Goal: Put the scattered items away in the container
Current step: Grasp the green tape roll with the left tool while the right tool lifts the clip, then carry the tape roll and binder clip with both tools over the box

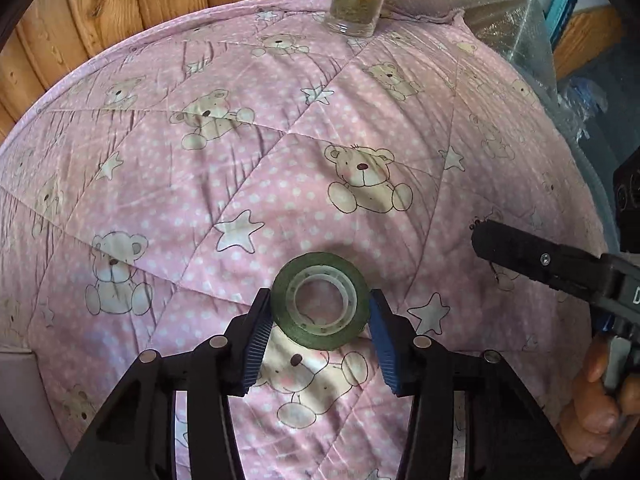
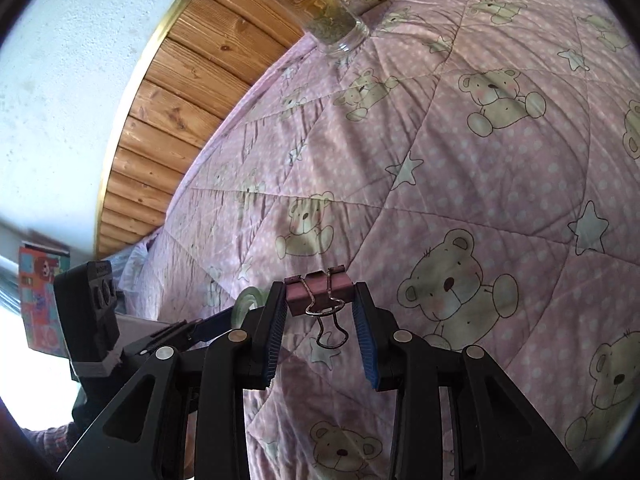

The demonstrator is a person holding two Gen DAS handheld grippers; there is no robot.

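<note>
A green roll of clear tape (image 1: pixel 320 300) sits between the blue pads of my left gripper (image 1: pixel 320 312), which is shut on it just above the pink teddy-bear quilt (image 1: pixel 240 160). My right gripper (image 2: pixel 320 296) is shut on a pink binder clip (image 2: pixel 316 292) with its wire handles hanging toward the camera. A glass jar (image 1: pixel 358 4) with greenish matter at its bottom stands upright at the quilt's far edge and also appears as the jar (image 2: pixel 338 28) in the right wrist view. The tape roll (image 2: pixel 249 300) shows there too, at lower left.
Wooden panelling (image 1: pixel 120 8) backs the quilt. Bubble wrap (image 1: pixel 500 12) lies at the far right corner. One black finger (image 1: pixel 504 246) of the right gripper and a hand (image 1: pixel 592 404) holding it are at the right. A colourful box (image 2: pixel 38 300) stands at left.
</note>
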